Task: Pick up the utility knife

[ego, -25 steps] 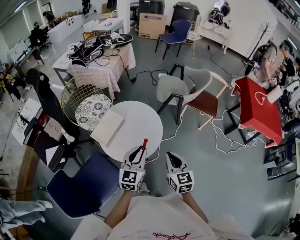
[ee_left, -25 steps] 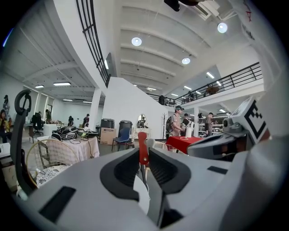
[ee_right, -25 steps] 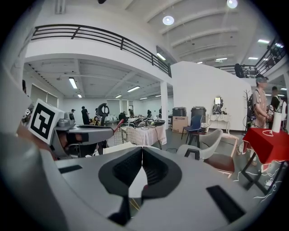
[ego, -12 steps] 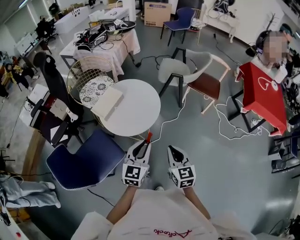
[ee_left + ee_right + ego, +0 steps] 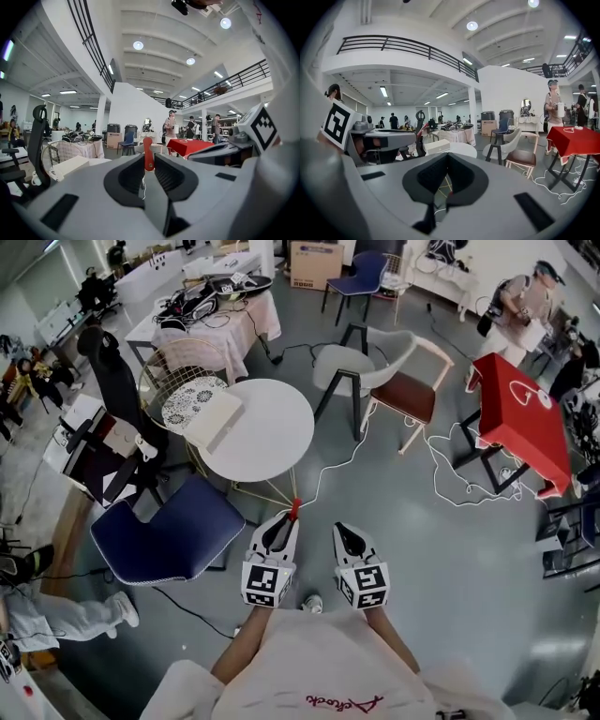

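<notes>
**Colours on my feed right now**

I'm seeing a red utility knife [image 5: 292, 509] and a pale grey left gripper [image 5: 284, 522] wearing black-and-white square markers. A white round table [image 5: 272, 432], navy chair [image 5: 164, 532], red tablecloth [image 5: 520, 423] and floral-patterned cushion [image 5: 190, 399] are showing too.

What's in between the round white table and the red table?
A grey chair, a brown-seated chair and a white cable, in the head view.

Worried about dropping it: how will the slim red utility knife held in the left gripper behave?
The slim red utility knife stands straight up beyond the left gripper, so it is probably stiff. It looks thin, so likely light. Only its lower part seems pinched, so it might pivot or slip if bumped.
</notes>
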{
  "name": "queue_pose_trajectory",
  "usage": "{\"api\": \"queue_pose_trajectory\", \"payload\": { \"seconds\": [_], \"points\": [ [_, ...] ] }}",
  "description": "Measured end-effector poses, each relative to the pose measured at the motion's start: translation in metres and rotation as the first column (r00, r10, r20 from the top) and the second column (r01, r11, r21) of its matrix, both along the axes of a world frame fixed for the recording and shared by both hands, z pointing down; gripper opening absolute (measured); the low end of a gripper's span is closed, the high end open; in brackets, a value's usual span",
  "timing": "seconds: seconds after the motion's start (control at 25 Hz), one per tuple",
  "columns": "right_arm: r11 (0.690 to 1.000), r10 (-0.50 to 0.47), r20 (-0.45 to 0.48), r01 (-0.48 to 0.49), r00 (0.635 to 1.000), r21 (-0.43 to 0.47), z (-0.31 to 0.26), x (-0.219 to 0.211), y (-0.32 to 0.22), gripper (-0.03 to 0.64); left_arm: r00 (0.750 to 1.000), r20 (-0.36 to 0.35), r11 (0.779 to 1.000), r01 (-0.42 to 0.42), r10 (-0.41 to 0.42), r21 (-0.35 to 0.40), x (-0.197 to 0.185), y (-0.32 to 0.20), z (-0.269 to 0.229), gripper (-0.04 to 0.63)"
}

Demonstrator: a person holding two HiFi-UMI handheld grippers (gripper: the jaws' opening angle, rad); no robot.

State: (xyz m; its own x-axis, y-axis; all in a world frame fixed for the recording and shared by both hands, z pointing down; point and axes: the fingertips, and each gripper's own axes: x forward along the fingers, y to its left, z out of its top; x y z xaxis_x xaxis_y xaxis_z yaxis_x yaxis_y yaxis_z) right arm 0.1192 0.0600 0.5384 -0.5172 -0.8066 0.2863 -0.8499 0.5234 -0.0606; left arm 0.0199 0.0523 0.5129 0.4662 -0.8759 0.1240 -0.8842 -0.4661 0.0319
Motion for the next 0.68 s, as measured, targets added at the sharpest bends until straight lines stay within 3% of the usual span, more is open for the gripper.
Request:
{"api": "queue_pose_trajectory", "payload": {
  "seconds": [0.68],
  "points": [
    [0.998,-0.012,-0.017,0.013,1.000,0.065,-0.014,0.005,0.032,0.015,1.000,-0.003,0.998,-0.026,0.026,0.049,0.018,0.039,-0.010,0.075]
  ]
}}
